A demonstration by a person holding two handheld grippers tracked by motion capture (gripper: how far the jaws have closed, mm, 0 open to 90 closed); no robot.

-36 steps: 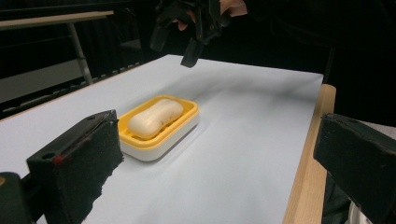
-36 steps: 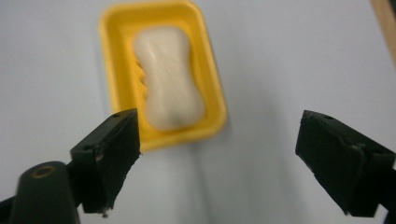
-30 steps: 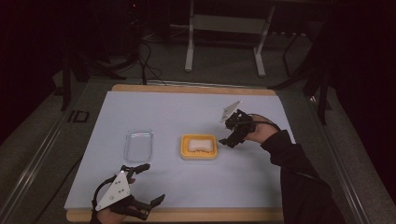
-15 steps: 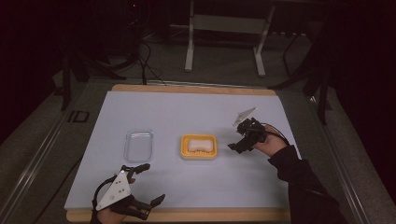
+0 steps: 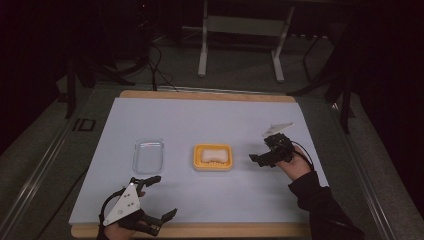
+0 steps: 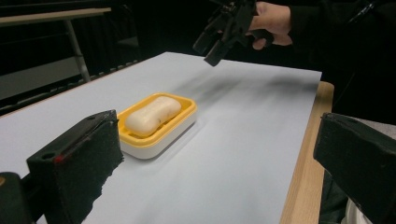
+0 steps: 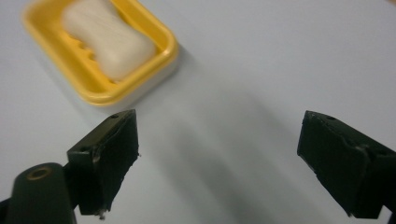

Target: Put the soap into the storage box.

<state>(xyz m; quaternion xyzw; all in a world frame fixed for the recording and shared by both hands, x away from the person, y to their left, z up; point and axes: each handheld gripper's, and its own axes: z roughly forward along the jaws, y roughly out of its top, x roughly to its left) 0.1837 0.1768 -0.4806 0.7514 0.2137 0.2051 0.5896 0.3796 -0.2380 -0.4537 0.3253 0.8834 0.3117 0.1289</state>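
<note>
The soap [image 5: 213,154] lies in its yellow dish [image 5: 199,161] mid-tabletop [image 5: 225,120]. The right gripper [image 5: 261,159] hovers just right of it — jaws wide, empty; the left gripper [image 5: 159,196] — also wide — sits near-left.

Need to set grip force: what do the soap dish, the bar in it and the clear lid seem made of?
Dish: likely hard plastic, glossy yellow over a white base.
Bar: looks like soap, matte off-white with rounded edges.
Lid: probably thin clear plastic; the table shows through.
</note>
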